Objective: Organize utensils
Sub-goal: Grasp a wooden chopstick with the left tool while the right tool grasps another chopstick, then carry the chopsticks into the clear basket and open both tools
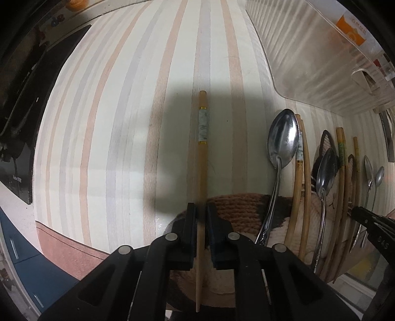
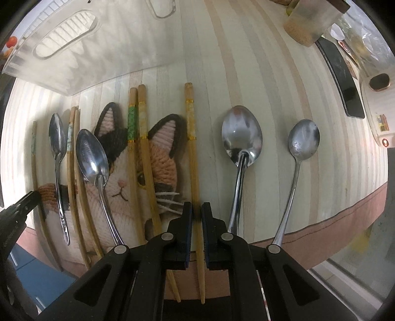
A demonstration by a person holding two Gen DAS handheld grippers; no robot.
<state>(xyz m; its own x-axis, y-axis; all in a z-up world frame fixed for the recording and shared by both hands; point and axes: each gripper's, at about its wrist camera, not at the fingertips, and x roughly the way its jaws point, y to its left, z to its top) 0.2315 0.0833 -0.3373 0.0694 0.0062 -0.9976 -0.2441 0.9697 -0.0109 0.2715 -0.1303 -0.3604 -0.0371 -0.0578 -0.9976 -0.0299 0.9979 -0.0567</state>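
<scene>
My left gripper is shut on a wooden chopstick with a pale marbled band, which points away over the striped tablecloth. My right gripper is shut on a wooden chopstick with a gold-ringed band. Several more chopsticks and metal spoons lie side by side, some across a cat-face mat. Two spoons lie right of my right gripper. A clear plastic container lies at the far side.
A plastic jar and a dark phone-like slab stand at the far right in the right wrist view. A black object borders the cloth on the left. The table's front edge with a pink cloth hem runs close below.
</scene>
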